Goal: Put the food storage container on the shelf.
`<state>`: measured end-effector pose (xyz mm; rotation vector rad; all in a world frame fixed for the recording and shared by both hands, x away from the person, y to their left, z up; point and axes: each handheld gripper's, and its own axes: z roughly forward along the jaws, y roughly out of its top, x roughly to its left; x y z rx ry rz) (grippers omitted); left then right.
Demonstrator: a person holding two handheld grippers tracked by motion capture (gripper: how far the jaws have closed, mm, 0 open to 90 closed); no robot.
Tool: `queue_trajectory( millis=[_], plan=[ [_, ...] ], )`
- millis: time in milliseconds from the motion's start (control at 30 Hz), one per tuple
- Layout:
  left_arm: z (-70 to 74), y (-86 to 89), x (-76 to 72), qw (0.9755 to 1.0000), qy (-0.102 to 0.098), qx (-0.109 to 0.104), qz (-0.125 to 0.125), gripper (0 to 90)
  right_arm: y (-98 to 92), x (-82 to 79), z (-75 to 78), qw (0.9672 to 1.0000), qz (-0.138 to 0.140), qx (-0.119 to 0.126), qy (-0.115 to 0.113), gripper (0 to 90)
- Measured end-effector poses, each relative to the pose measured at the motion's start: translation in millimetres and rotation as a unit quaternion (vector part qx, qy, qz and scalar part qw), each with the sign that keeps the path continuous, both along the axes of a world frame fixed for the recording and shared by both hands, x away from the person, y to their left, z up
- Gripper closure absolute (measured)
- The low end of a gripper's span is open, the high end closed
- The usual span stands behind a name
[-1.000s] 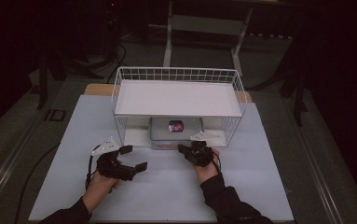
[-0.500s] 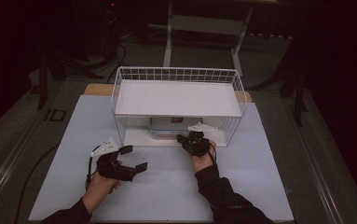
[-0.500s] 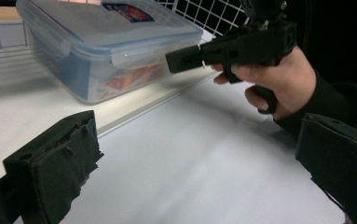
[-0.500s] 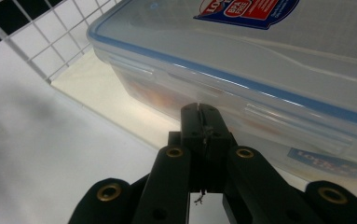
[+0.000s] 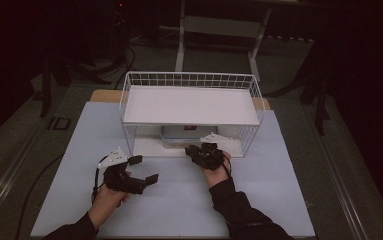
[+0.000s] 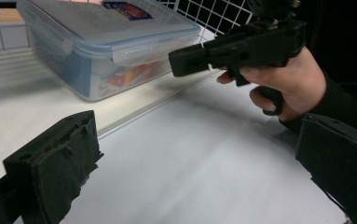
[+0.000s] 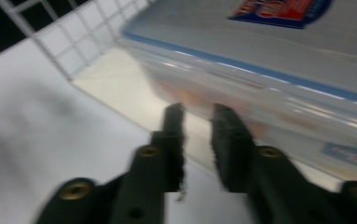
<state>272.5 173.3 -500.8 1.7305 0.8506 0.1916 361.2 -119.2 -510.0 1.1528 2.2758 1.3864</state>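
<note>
Right gripper (image 7: 197,116), jaws just cracking open with nothing between them, noses up to the clear lidded box (image 6: 106,42) on the wire rack's (image 5: 191,82) lower shelf, ungrabbed, while the left gripper (image 5: 144,170) waits wide open.

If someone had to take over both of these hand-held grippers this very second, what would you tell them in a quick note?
Left gripper: jaws wide open, nothing in them, resting low over the table in front of the white wire rack, left of its opening.
Right gripper: jaws have just been opening, a narrow gap now, nothing between them; its tips are right at the front of the clear plastic lidded box.
The box sits on the rack's lower shelf, under the white top shelf, lid on.
Done: the right gripper has reached the box.
Left: probably grip the box and draw it out; the left gripper is free to help.
</note>
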Motion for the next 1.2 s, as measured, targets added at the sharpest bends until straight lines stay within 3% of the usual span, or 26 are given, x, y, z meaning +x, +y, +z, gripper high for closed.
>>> queue_trajectory(
  millis=[133,267,367,433,700,1033,1200],
  plan=[
    [2.5,0.9,-1.3,1.0,-0.004,-0.002,-0.001,0.0,-1.0,-9.5,4.5,0.9992,0.032,0.022,-0.011,38.1],
    [4.9,1.6,-2.5,1.0,-0.007,-0.006,0.0,0.0,-4.1,-18.5,10.3,0.997,0.059,0.045,-0.019,22.9],
    [6.1,1.5,-3.6,0.9999,-0.01,-0.003,0.0,0.0,-6.9,-25.2,14.9,0.9957,0.074,0.053,-0.018,17.4],
    [6.4,1.3,-4.3,0.9999,-0.013,0.0,-0.002,0.0,-8.4,-29.7,17.3,0.9957,0.076,0.048,-0.023,16.7],
    [8.4,0.9,-7.2,0.9998,-0.016,-0.001,-0.007,0.0,-24.4,-47.5,19.8,0.9939,0.084,0.065,-0.03,16.7],
    [10.0,3.3,-11.6,0.9998,-0.017,-0.002,-0.009,0.0,-49.1,-69.7,22.3,0.9944,0.078,0.038,-0.061,16.7],
    [9.7,7.1,-16.1,0.9998,-0.018,-0.001,-0.007,0.0,-60.7,-81.0,23.3,0.9946,0.075,0.032,-0.064,16.8]
  ],
)
